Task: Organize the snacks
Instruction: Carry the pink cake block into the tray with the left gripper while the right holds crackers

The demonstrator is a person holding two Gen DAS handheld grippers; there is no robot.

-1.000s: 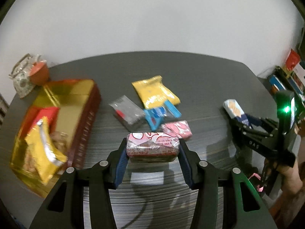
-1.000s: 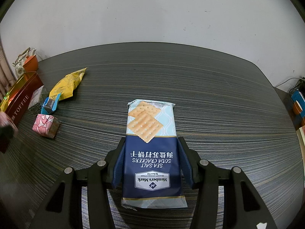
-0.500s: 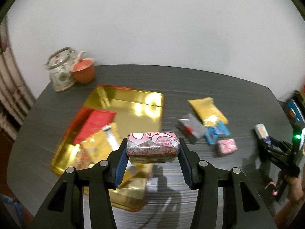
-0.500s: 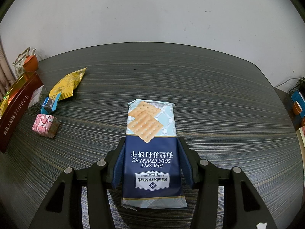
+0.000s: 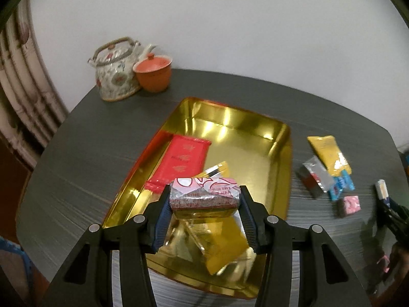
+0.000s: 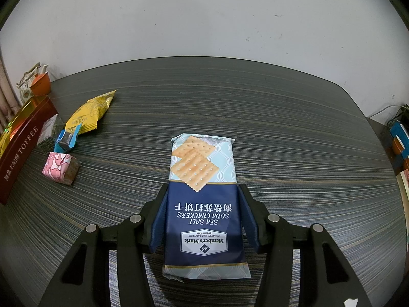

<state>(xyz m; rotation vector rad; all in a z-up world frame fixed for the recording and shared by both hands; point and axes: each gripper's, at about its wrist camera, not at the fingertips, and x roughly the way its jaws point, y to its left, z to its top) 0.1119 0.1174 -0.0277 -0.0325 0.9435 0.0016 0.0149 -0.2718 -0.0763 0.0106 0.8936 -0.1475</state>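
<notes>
Now, pink snack: a pink-and-white wrapped block (image 5: 205,196), held above the near end of the gold tin (image 5: 278,153).
Left gripper (image 5: 204,217): clenched on the block's two ends.
Tin contents: red packet (image 5: 185,160), yellow packets (image 5: 225,253).
Right gripper (image 6: 203,217): clamped on a soda cracker pack (image 6: 203,204), over the table (image 6: 294,128).
Loose snacks: yellow pouch (image 6: 88,115), blue candy (image 6: 66,140), pink cube (image 6: 60,167), just beside the tin.
Background: teapot (image 5: 115,71), orange cup (image 5: 153,75).
</notes>
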